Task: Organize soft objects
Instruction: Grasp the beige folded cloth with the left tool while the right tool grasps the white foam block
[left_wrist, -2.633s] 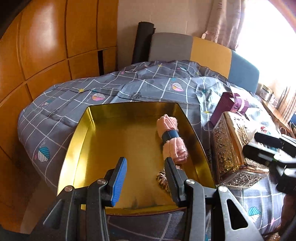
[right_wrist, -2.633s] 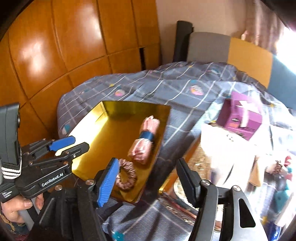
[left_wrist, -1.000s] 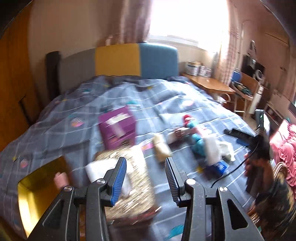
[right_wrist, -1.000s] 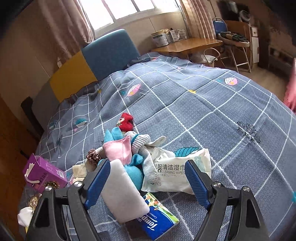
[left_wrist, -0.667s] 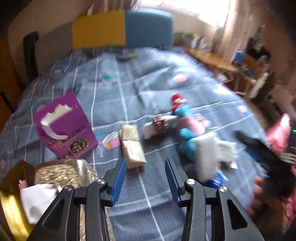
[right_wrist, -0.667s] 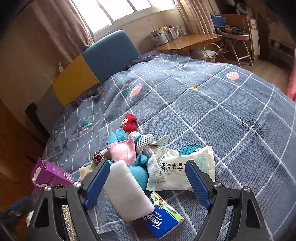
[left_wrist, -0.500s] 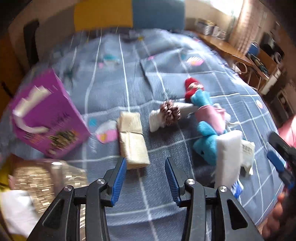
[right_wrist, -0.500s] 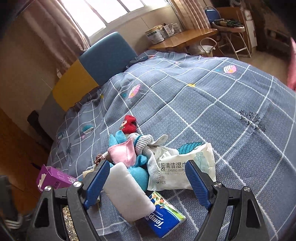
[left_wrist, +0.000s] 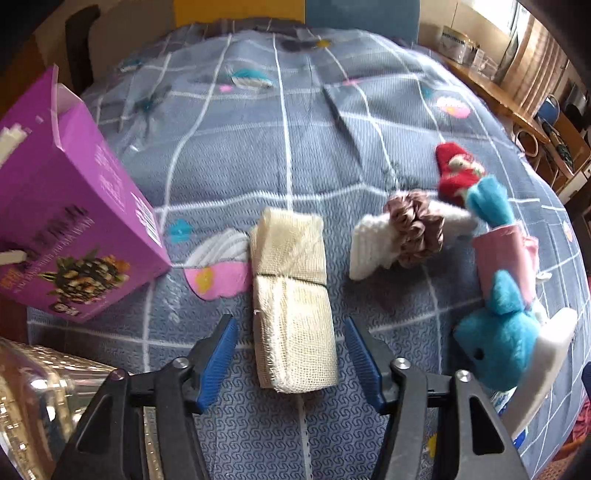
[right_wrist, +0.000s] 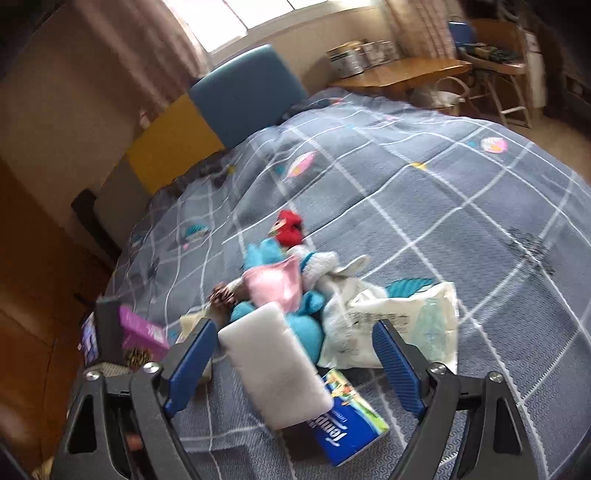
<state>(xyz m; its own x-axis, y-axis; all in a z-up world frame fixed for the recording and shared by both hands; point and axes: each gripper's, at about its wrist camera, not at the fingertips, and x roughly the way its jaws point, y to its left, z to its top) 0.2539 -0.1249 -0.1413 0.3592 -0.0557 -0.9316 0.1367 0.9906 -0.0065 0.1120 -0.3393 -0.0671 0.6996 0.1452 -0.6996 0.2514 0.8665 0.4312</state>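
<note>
While the left gripper straddles the near end of the cream folded gauze cloth, its jaws, just widened, touch nothing. Most sorting seems left: beyond, on the grey checked bedspread, lie a brown scrunchie and blue plush toy. The right gripper hangs released over a white sponge block.
</note>
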